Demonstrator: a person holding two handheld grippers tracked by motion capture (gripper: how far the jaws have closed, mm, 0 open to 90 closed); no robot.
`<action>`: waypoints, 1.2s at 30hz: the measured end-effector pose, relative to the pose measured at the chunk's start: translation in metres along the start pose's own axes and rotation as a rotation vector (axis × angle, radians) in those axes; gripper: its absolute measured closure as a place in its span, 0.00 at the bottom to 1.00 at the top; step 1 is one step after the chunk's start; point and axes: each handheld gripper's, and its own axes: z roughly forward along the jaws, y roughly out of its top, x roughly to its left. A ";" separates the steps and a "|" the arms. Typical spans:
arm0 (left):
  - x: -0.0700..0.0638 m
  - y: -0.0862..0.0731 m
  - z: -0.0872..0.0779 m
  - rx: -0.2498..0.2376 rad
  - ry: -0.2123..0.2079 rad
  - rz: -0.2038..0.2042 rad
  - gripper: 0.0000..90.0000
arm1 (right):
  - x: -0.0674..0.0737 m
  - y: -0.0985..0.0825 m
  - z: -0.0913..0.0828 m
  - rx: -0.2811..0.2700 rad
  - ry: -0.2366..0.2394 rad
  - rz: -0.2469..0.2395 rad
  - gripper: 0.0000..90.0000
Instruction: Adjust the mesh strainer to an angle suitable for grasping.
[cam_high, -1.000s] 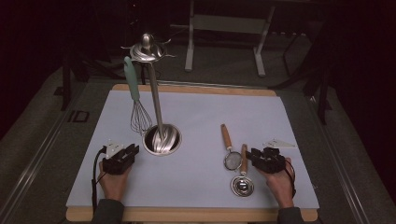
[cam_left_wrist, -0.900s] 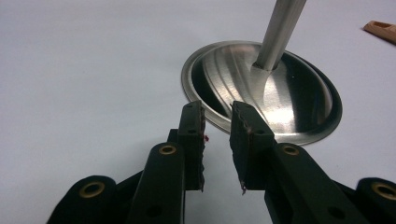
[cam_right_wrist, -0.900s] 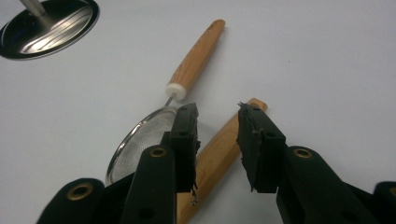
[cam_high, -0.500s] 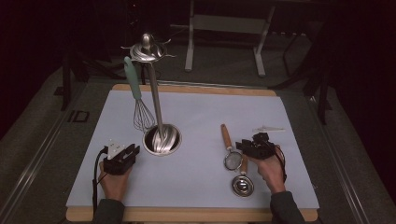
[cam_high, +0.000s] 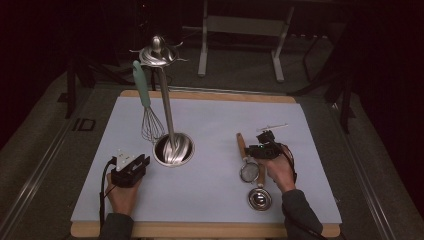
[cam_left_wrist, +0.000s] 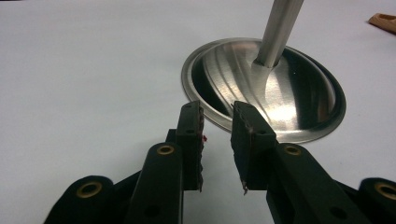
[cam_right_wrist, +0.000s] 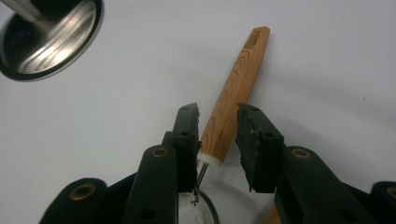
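Observation:
A mesh strainer (cam_high: 248, 171) with a wooden handle (cam_high: 241, 144) lies on the white mat right of centre. Beside it lies a small steel cup (cam_high: 260, 198) with its own wooden handle. My right gripper (cam_high: 262, 148) hovers over the strainer's handle (cam_right_wrist: 236, 88). Its jaws have just been closing and stand on either side of the handle's lower end, with a gap still showing, so the right gripper (cam_right_wrist: 218, 112) is open. My left gripper (cam_high: 131, 169) rests near the steel stand's round base (cam_high: 172, 150). This left gripper (cam_left_wrist: 217, 109) is open with nothing in it, just short of the base rim (cam_left_wrist: 201, 105).
A steel pole (cam_high: 165, 105) rises from the base to a hook crown, from which a teal-handled whisk (cam_high: 145, 102) hangs. The mat lies on a wooden board (cam_high: 200, 230). Dark floor and metal frame legs surround the table.
My right gripper has moved left and away from the person, from beside the two utensils to over the strainer's handle. The left gripper has stayed put.

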 end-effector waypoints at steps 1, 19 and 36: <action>0.000 0.000 0.000 0.000 0.000 0.000 0.82 | 0.001 0.002 0.003 0.011 -0.001 0.002 0.76; -0.001 0.000 0.001 0.003 0.004 0.004 0.81 | 0.003 0.011 0.027 0.195 -0.003 0.038 0.73; 0.000 0.000 0.001 0.004 0.004 0.003 0.81 | 0.009 0.025 0.046 0.345 0.051 0.074 0.79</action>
